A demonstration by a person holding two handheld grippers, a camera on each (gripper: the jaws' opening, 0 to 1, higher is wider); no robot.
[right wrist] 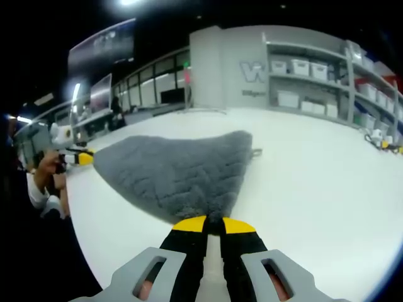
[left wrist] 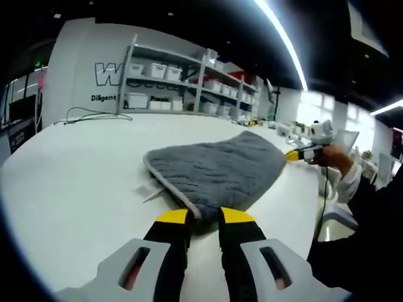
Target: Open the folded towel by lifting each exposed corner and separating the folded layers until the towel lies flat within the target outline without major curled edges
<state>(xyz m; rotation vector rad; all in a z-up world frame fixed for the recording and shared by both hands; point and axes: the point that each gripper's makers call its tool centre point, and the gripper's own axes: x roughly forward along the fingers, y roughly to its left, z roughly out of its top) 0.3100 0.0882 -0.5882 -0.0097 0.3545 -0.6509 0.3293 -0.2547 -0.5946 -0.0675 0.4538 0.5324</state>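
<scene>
The grey towel [left wrist: 217,170] lies on the white tabletop [left wrist: 82,182], spread in a rounded shape with a quilted wavy texture and a lighter hemmed edge along one side. A small label tab [left wrist: 151,196] sticks out from under that hem. No outline marking is discernible on the tabletop around it.

Your left gripper [left wrist: 204,217] has its yellow-tipped fingers [left wrist: 173,217] clamped together on the near corner of the towel; the cloth bunches slightly between the tips. In the left gripper view your other gripper appears at the far right corner of the towel, held by your hand [left wrist: 334,157].

Your right gripper [right wrist: 213,224] likewise has its fingers [right wrist: 189,224] pinched on a towel [right wrist: 179,173] corner, the fabric narrowing to a point where it meets the tips. In the right gripper view the left gripper sits at the far left corner, with your hand [right wrist: 47,165] around it.

So the two gripped corners are at opposite ends of the towel, which sits between them.

Beyond: shelving [left wrist: 182,82] with white bins against a grey wall, and a dark cable [left wrist: 88,116] on the far part of the tabletop.
</scene>
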